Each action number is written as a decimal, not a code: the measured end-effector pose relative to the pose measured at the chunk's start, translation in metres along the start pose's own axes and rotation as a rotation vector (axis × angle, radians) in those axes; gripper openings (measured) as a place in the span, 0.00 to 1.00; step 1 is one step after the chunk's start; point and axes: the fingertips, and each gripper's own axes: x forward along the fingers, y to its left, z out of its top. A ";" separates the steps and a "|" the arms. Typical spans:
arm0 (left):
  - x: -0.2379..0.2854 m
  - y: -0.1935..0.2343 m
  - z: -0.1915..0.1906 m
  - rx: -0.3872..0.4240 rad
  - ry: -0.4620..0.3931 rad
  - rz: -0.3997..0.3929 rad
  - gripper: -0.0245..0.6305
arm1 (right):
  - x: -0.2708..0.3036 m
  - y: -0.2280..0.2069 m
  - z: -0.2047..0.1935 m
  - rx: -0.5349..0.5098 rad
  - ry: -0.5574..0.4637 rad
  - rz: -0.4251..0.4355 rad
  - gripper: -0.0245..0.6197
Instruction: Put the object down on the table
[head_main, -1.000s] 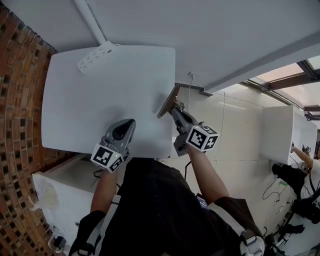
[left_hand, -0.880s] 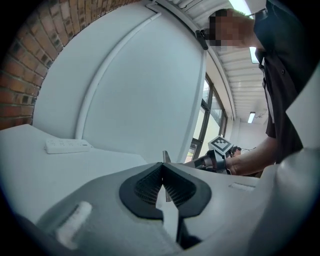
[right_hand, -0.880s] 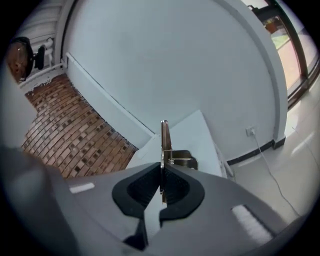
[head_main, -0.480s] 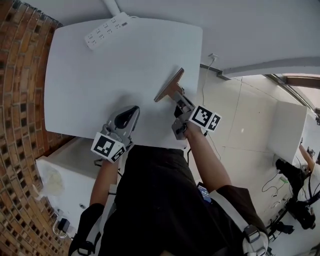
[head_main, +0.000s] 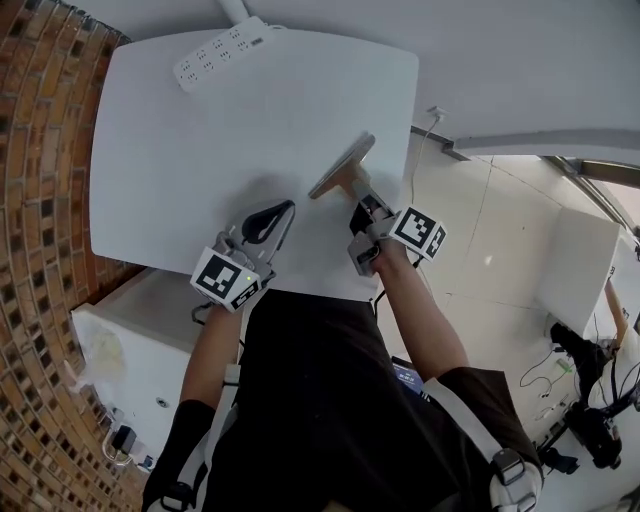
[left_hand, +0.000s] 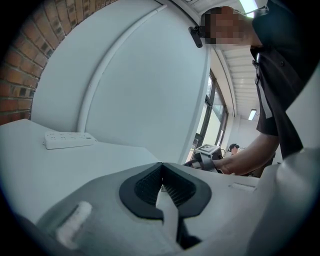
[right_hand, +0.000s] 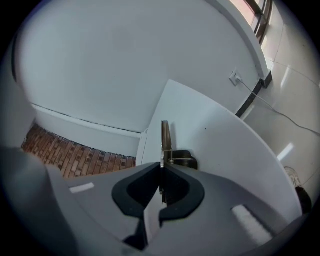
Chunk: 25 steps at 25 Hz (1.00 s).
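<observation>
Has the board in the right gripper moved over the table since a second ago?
Yes. The board was at the right edge of the table; now it is further in over the tabletop, left of that edge.

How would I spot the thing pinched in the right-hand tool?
Find the square white table. Near its right edge, the right gripper is shut on a thin flat brown board with a dark clip. Its only neighbour, a white power strip, lies at the far corner.

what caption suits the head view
Right tongs hold a thin brown board over the white table; left tongs shut, empty.
</observation>
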 end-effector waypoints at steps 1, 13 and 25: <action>0.000 -0.001 0.001 0.000 -0.001 0.001 0.04 | 0.002 0.000 0.001 0.005 -0.001 0.010 0.05; -0.028 0.000 0.004 -0.004 -0.004 0.060 0.04 | 0.009 -0.002 0.002 -0.015 -0.039 -0.073 0.13; -0.032 -0.011 0.015 0.004 -0.055 0.003 0.04 | -0.025 -0.009 -0.013 -0.028 -0.108 -0.062 0.21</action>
